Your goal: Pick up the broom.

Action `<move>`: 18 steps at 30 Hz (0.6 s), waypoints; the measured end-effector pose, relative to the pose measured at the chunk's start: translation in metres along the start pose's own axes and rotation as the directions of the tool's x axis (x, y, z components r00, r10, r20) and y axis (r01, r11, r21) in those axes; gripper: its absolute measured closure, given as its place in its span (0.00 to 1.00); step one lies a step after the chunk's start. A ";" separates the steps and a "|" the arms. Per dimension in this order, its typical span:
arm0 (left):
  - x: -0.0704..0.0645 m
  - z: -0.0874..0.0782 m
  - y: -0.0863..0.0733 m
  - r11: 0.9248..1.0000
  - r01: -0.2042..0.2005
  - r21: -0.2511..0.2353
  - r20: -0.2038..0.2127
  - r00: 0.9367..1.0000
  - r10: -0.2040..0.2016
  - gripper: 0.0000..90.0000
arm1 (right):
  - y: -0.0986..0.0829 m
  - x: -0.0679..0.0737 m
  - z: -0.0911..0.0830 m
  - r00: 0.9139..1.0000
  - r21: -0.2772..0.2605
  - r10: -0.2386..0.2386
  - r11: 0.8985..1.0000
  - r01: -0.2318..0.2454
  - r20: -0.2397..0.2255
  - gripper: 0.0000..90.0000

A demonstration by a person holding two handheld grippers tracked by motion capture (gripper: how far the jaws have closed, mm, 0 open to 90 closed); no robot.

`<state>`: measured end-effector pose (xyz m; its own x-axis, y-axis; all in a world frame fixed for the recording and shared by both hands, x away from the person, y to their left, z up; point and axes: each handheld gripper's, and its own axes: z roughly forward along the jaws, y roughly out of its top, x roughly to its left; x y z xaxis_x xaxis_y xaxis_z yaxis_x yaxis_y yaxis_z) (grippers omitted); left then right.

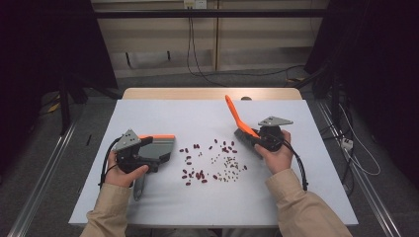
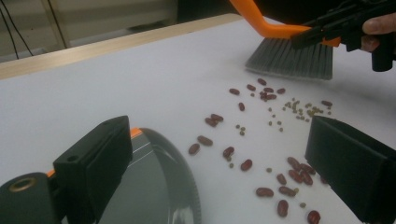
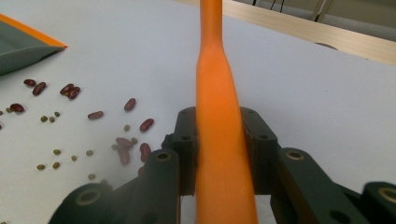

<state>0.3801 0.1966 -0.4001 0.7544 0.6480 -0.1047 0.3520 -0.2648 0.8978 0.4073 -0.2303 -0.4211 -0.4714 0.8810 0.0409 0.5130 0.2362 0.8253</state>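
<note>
Two tools: I am working a dustpan in my left gripper [image 1: 148, 159] and a hand brush in my right gripper [image 1: 257, 140], sweeping up spilled beans.
Dustpan [image 1: 159, 147]: lying flat at the table's left side, orange rim toward the far edge, mouth facing the spill; light, stiff plastic that is likely sliding easily, so I am pinning it by the rear.
Left jaws: I cannot tell their state; in the left gripper view they are standing wide with the pan [image 2: 154, 186] below them.
Beans [image 1: 210, 162]: scattered mid-table between the tools, red kidney beans [image 2: 227, 151] with small green ones [image 2: 299, 109]; hard, smooth, prone to rolling, so I am planning short, gentle strokes.
Brush handle [image 3: 218, 121]: clamped tight between my right jaws low on the stem; rigid, slick plastic.
Bristles [image 2: 292, 58]: soft grey, touching the white table [image 1: 197, 207] just beyond the beans.
</note>
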 end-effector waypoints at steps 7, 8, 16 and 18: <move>0.000 -0.002 -0.005 1.000 -0.001 0.010 0.000 1.000 0.001 0.08 | -0.004 0.000 0.002 1.000 0.032 -0.013 0.999 0.013 0.015 0.79; 0.000 -0.002 -0.005 1.000 -0.004 0.013 -0.001 1.000 0.004 0.08 | -0.004 -0.001 0.002 1.000 0.037 -0.013 0.999 0.012 0.014 0.79; 0.000 -0.001 -0.004 1.000 -0.003 0.009 0.002 1.000 0.003 0.08 | 0.000 -0.004 0.006 0.999 0.062 0.029 0.998 -0.028 -0.015 0.74; -0.001 -0.001 -0.004 1.000 -0.005 0.013 0.002 1.000 0.005 0.08 | 0.002 -0.005 0.008 0.999 0.074 0.043 0.996 -0.042 -0.017 0.74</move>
<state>0.3777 0.1980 -0.4037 0.7570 0.6455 -0.1011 0.3553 -0.2769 0.8928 0.4165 -0.2312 -0.4247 -0.4610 0.8832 0.0858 0.5840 0.2291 0.7788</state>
